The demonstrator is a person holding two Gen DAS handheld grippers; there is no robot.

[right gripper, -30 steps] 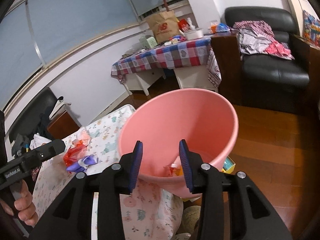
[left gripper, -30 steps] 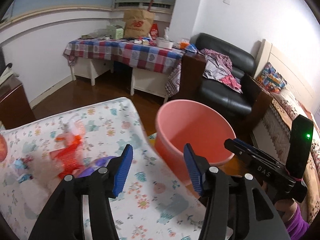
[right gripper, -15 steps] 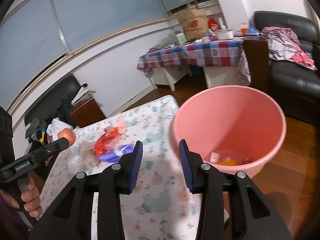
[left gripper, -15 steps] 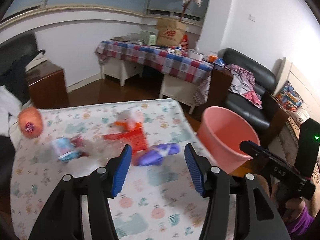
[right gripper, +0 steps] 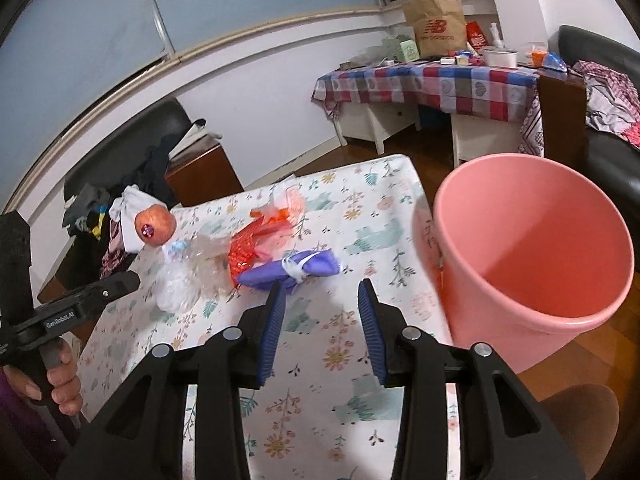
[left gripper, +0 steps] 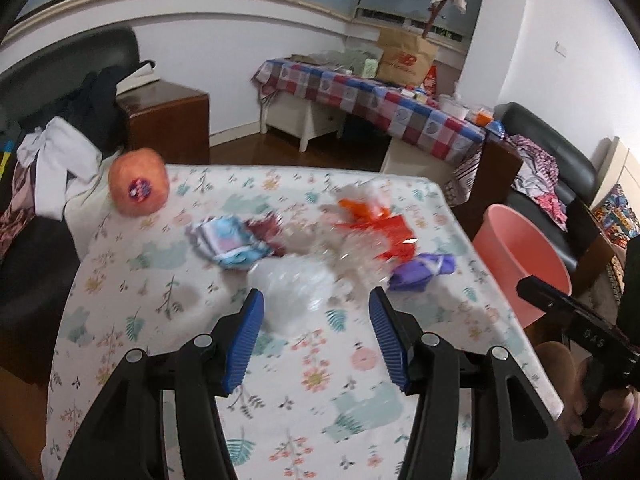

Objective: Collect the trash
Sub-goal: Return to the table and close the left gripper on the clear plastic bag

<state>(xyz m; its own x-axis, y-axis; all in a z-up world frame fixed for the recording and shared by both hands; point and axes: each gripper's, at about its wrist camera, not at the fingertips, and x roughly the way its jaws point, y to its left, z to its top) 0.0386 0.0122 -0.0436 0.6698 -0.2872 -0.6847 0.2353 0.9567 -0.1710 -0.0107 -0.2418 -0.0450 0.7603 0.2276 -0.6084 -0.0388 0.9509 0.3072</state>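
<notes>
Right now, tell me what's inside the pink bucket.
From the right wrist view, the pink bucket shows only bare inner wall; no trash is visible. Its near rim hides the bottom, so anything lying there cannot be seen. The left wrist view shows just its rim.

Wrappers [left gripper: 376, 236] lie on table [left gripper: 160, 304], bin [right gripper: 532, 256] beside.
</notes>
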